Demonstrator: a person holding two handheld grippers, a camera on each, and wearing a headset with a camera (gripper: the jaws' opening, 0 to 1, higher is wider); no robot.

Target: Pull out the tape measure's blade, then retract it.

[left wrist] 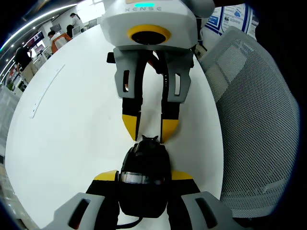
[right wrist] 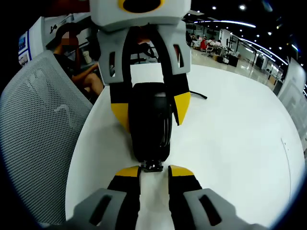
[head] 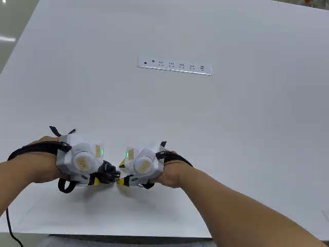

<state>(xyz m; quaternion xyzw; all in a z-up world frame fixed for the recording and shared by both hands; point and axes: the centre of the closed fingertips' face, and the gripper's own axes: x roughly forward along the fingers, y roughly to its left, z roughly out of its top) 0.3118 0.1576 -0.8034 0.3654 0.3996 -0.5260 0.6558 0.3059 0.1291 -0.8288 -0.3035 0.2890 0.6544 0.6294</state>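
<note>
A black tape measure (left wrist: 144,175) sits between the yellow-tipped fingers of my left gripper (left wrist: 144,176), which is shut on its case. In the head view the case (head: 107,172) lies low over the white table (head: 169,118), near its front edge. My right gripper (right wrist: 153,172) faces the left one (head: 103,175) nose to nose. The right gripper's jaws are closed around the small metal end hook (right wrist: 152,166) at the case's mouth. The blade is fully inside; none of it shows. In the right gripper view the case (right wrist: 151,122) stands just beyond the hook.
A white power strip (head: 175,67) lies at the table's middle, far from the grippers. A grey mesh office chair (left wrist: 259,124) stands just off the near edge. People sit at desks in the background.
</note>
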